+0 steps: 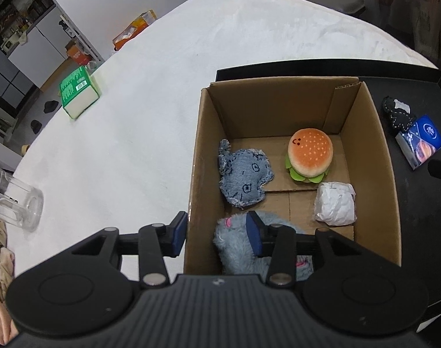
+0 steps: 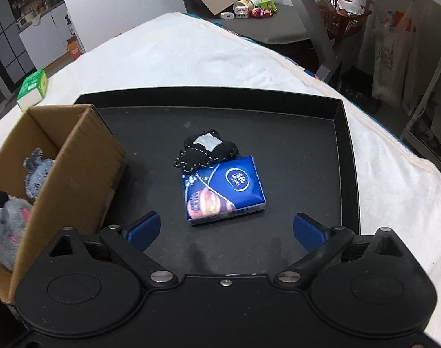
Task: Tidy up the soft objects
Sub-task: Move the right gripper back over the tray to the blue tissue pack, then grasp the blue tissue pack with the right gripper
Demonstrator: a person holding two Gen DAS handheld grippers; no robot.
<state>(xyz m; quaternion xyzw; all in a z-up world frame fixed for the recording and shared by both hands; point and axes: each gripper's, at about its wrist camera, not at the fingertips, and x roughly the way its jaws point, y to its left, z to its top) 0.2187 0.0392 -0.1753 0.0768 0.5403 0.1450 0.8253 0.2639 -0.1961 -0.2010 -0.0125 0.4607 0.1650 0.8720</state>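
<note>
A cardboard box (image 1: 209,145) stands on a black tray (image 2: 345,145). Inside lie a denim plush (image 1: 243,174), a burger plush (image 1: 309,153), a white crumpled packet (image 1: 335,204) and a grey furry plush (image 1: 235,243). My left gripper (image 1: 217,233) is open, straddling the box's near left wall, with one finger over the grey plush. On the tray, a black stitched plush (image 2: 206,149) touches a blue tissue pack (image 2: 224,191). My right gripper (image 2: 226,229) is open and empty, just before the tissue pack. The box (image 2: 75,168) is to its left.
A white cloth covers the table (image 1: 162,87). A green and white carton (image 1: 78,92) and a clear glass mug (image 1: 14,200) lie to the left. Shelves, a basket and clutter stand beyond the table.
</note>
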